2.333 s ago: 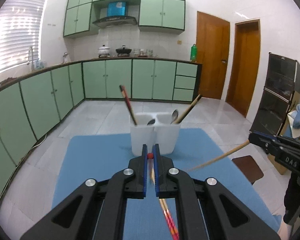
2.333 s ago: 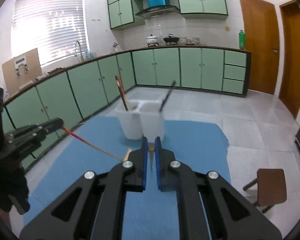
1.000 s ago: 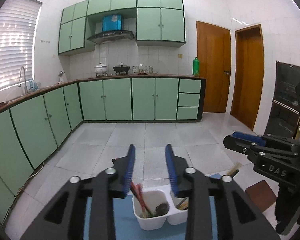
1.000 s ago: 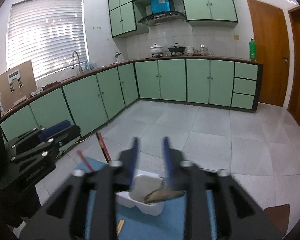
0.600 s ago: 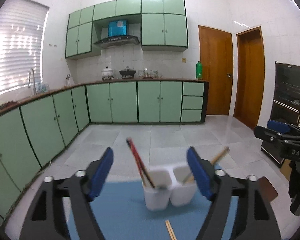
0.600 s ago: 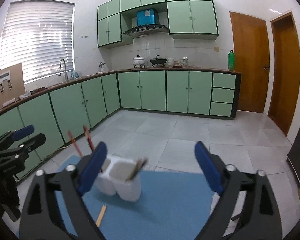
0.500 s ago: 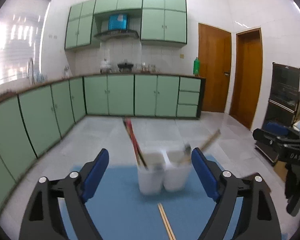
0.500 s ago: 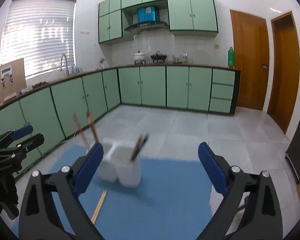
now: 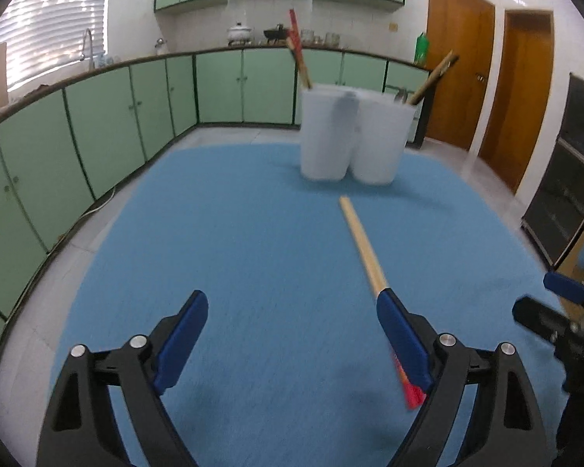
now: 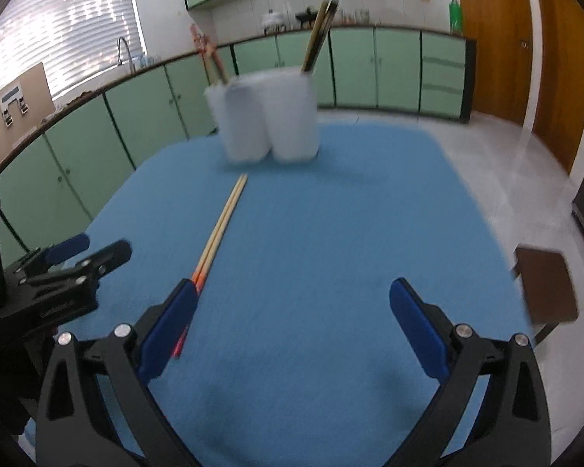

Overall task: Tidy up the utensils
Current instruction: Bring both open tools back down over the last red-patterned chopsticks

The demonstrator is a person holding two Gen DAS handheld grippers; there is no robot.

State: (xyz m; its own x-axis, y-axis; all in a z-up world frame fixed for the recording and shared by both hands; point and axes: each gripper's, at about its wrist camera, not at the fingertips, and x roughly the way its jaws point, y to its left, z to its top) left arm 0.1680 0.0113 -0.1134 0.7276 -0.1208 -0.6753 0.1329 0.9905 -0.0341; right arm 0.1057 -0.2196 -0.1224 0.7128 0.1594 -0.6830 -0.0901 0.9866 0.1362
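A white two-compartment utensil holder [image 9: 350, 136] [image 10: 268, 116] stands at the far side of the blue mat [image 9: 253, 253] [image 10: 331, 214], with red-tipped chopsticks in one cup and wooden utensils in the other. A pair of wooden chopsticks with red ends [image 9: 364, 251] [image 10: 218, 229] lies on the mat in front of the holder. My left gripper [image 9: 292, 338] is open and empty, low over the mat; its right finger overlaps the chopsticks. My right gripper [image 10: 292, 319] is open and empty, the chopsticks by its left finger.
Green kitchen cabinets [image 9: 97, 116] run along the left and back walls. Wooden doors [image 9: 459, 78] are at the right. A brown stool [image 10: 545, 288] stands beside the table's right edge. The other gripper shows at each view's edge [image 9: 556, 319] [image 10: 58, 272].
Both grippers held chopsticks, rose over the holder, opened and released them. Since then both have dropped low toward the mat, wide open, near the chopsticks lying there.
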